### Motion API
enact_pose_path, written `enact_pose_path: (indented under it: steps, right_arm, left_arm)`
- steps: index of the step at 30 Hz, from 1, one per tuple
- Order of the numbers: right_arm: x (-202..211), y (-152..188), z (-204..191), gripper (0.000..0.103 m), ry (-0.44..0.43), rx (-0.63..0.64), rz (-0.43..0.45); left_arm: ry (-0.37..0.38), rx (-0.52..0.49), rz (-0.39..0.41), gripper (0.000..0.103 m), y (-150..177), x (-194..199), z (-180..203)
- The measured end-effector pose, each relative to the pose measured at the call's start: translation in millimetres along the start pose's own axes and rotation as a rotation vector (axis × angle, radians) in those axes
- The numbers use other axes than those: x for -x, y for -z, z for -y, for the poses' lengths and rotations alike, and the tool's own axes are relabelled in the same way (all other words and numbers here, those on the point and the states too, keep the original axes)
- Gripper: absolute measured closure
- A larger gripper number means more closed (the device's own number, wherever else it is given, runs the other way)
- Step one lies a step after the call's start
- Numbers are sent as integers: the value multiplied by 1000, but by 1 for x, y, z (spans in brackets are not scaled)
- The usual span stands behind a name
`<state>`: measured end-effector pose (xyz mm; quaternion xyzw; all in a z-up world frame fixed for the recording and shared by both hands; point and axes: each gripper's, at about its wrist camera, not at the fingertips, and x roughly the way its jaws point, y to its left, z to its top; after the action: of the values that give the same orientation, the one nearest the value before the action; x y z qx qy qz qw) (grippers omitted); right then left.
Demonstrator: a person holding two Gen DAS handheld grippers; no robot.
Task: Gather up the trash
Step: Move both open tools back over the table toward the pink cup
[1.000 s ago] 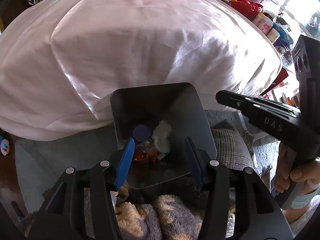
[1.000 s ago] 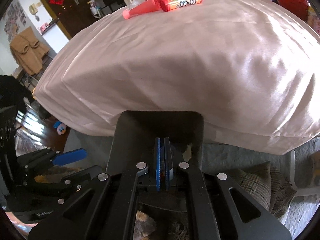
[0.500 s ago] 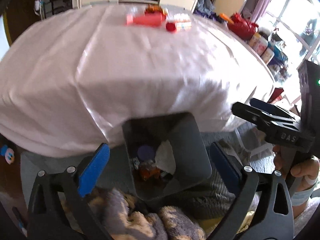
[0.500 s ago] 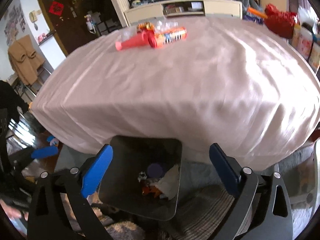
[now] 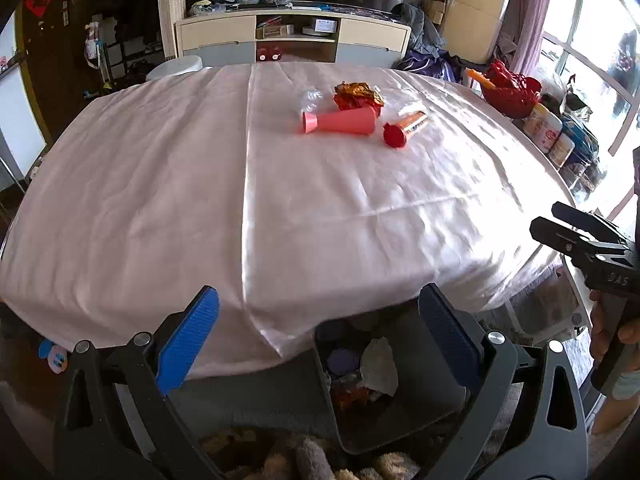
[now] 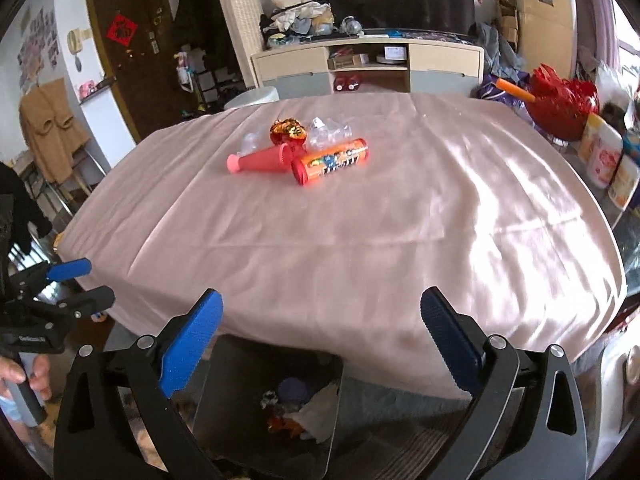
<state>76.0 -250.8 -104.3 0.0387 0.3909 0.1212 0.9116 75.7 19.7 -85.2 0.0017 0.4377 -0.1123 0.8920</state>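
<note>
Both grippers are spread wide and hold nothing. The left gripper and the right gripper hang above a dark square trash bin standing on the floor against the near edge of a table draped in a pale pink cloth. Inside the bin lie a purple lid, crumpled white paper and an orange wrapper. Far across the cloth, close together, lie a pink cone-shaped tube, an orange candy tube, a crumpled red-gold wrapper and clear plastic.
</note>
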Motion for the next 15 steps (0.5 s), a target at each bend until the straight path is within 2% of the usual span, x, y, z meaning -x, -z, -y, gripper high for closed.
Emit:
enact_pose_path:
  steps: [5,10,15]
  right_arm:
    - [-21,-14,-2,4,-6,4,-6]
    - [-47,-34,-1,4,-62,-72,-6]
    - [-76,-63,-2,4,3,-119,41]
  left_arm:
    - [-17,-16,6,8,-17,-12,-9]
    - [-28,-11,4,8,-34,-31,-17]
    - [-27,-16,-2,8,-46,-48,-24]
